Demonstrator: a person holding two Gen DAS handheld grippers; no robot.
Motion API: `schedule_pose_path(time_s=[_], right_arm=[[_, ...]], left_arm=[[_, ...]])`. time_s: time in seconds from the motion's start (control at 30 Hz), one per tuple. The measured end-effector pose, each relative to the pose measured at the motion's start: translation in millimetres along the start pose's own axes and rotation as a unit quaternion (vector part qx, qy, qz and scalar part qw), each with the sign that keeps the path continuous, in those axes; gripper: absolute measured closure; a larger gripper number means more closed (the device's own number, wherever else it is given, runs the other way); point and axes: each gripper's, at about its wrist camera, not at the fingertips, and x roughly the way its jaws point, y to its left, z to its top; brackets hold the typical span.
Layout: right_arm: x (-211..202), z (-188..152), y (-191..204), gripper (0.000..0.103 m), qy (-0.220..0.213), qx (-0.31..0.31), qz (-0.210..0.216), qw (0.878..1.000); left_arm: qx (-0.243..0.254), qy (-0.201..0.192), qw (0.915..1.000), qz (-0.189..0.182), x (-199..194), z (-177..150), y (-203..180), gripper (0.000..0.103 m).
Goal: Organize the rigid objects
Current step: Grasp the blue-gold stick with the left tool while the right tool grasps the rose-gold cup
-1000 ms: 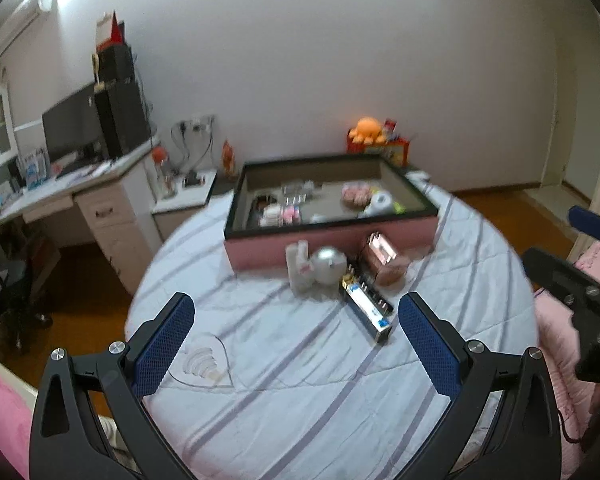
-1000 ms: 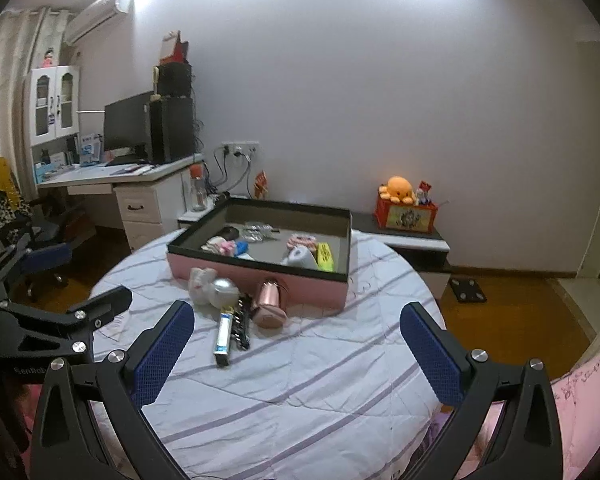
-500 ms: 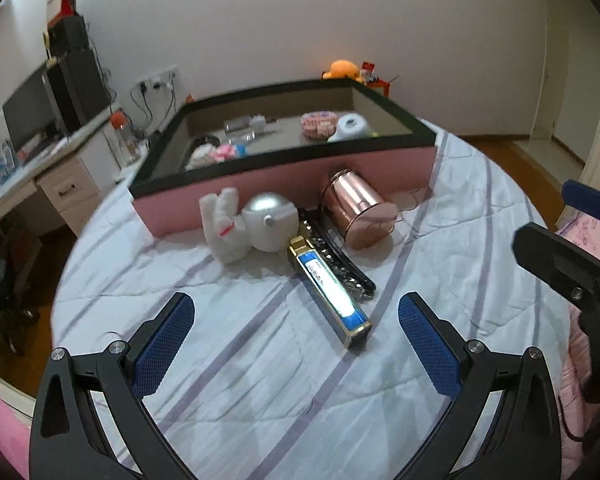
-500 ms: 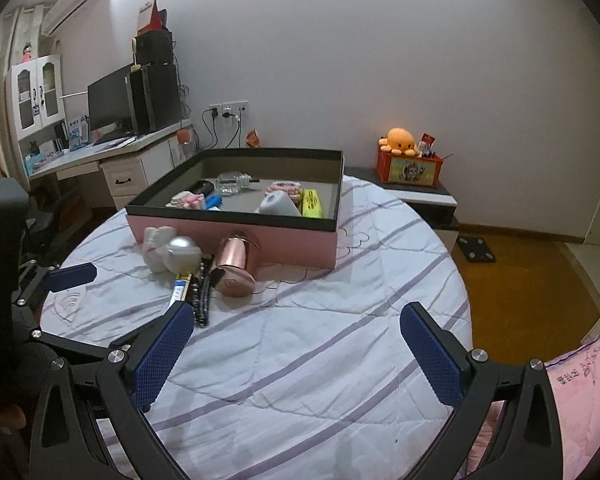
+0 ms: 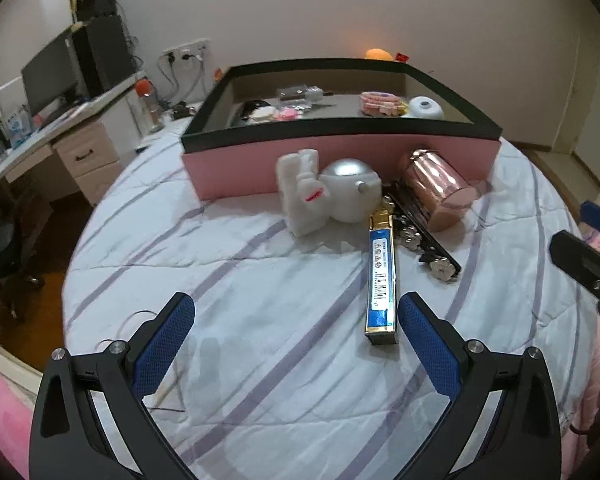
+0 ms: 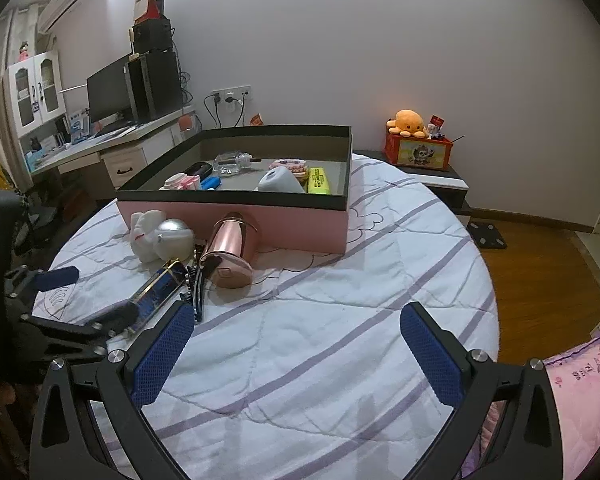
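Note:
A pink box (image 5: 340, 164) with a black rim stands on the striped quilt and holds several small items. In front of it lie a white rabbit figurine (image 5: 304, 196), a silver ball-shaped piece (image 5: 350, 188), a rose-gold canister (image 5: 440, 188) on its side, black clips (image 5: 424, 236) and a long blue-and-gold box (image 5: 382, 276). My left gripper (image 5: 296, 332) is open and empty, its right finger just beside the near end of the blue box. My right gripper (image 6: 296, 332) is open over bare quilt, to the right of the canister (image 6: 232, 248) and blue box (image 6: 160, 288).
A desk with a monitor (image 6: 108, 96) stands at the left beyond the quilt's edge. An orange plush (image 6: 410, 122) sits on a red box on a low stand behind. Wooden floor (image 6: 540, 272) lies to the right, pink fabric (image 6: 580, 380) at the lower right.
Both grippers have moved forward and lower toward the objects in front of the pink box. The left one has come up beside the blue box. Both stayed open.

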Motion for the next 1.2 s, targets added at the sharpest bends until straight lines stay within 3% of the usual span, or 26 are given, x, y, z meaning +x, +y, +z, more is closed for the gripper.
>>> schedule_pose_path(time_s=[0.07,0.13,0.2,0.3,0.37,0.4,0.6,0.9,1.03,1.2], right_arm=[[2.6,-0.2,2.3,0.0,0.003,0.0,0.002,1.0],[4.0,-0.8,4.5,0.0,0.006,-0.004,0.003,1.0],[4.9,-1.1,4.4,0.0,0.008,-0.005,0.002,1.0],[6.4,-1.4,0.8,0.0,0.01,-0.002,0.001,1.0],[8.3,-1.3,-1.7,0.0,0.011,0.002,-0.001,1.0],[10.0,-1.2,-3.4,0.0,0.013,0.005,-0.001,1.0],[19.1,-1.0,-3.2,0.0,0.025,0.007,-0.001,1.0],[38.2,17.8,16.8,0.0,0.029,-0.011,-0.003,1.0],[60.9,24.8,28.5,0.0,0.059,-0.026,-0.004,0.998],[71.0,36.9,33.3,0.0,0.054,-0.006,0.026,0.998]], left_arm=[[0.013,0.005,0.9997,-0.022,6.5,0.6,-6.8,0.01],[0.024,0.021,0.9989,-0.034,15.8,1.4,-14.7,0.029],[0.039,0.013,0.9985,-0.036,17.8,3.6,-23.9,0.033],[0.054,0.012,0.9969,-0.055,19.0,8.7,-30.9,0.05],[0.063,0.008,0.9959,-0.064,20.4,11.5,-35.1,0.071],[0.064,0.007,0.9954,-0.071,20.4,12.3,-35.9,0.088],[0.066,0.003,0.9945,-0.081,18.9,10.6,-35.9,0.088],[0.042,0.003,0.9981,-0.044,8.3,-1.2,-0.6,0.088],[0.029,0.004,0.9995,-0.013,6.9,-3.5,17.5,0.087],[0.019,0.004,0.9996,-0.019,11.7,-3.2,28.0,0.085]])
